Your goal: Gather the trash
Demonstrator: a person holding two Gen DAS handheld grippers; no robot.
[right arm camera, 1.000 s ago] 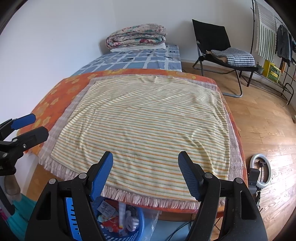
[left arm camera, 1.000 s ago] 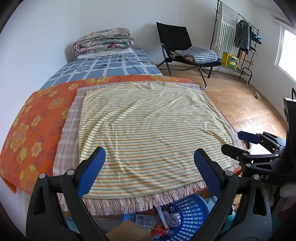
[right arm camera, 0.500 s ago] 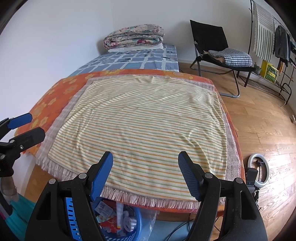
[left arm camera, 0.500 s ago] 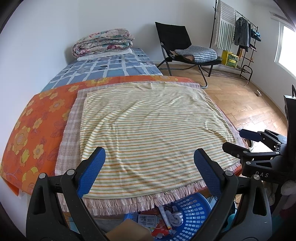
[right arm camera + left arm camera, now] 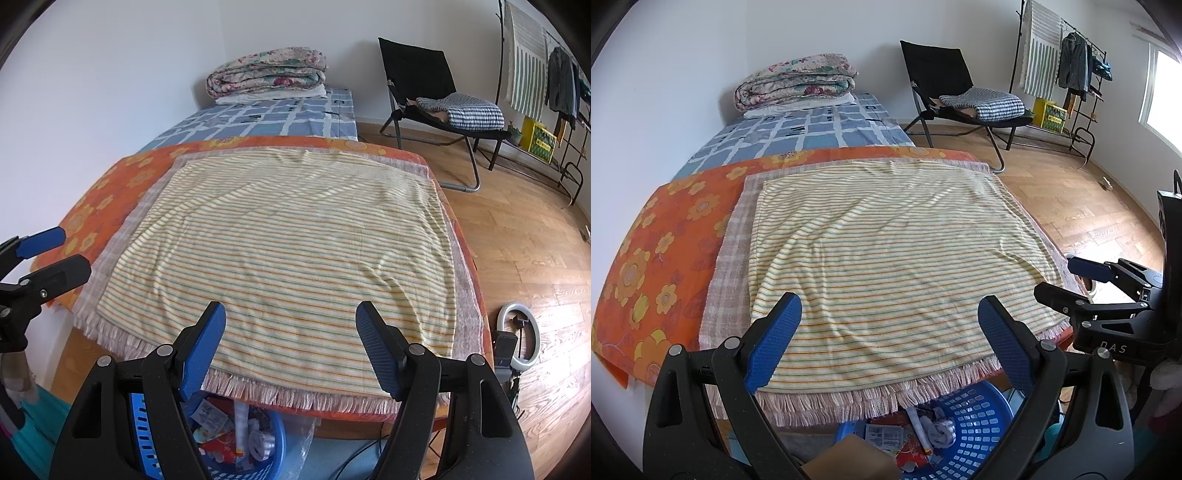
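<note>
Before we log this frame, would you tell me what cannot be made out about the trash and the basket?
- Blue basket: in the left wrist view the fringed blanket covers its far side, and the left gripper hides its right rim.
- Trash in the basket: the right gripper, open, blocks part of it in the right wrist view; wrapper print is too small to read.
- Whether trash lies under the bed: hidden.

White walls [image 5: 683,55]; wood parquet floor [image 5: 524,236]. Bed [image 5: 812,136] along the left wall, folded quilts [image 5: 798,85] at its far end. Black folding chair [image 5: 424,88] with checked fabric on the seat. Clothes rack [image 5: 1067,74] by a bright window [image 5: 1163,96]. Ring light [image 5: 517,339] on floor.
</note>
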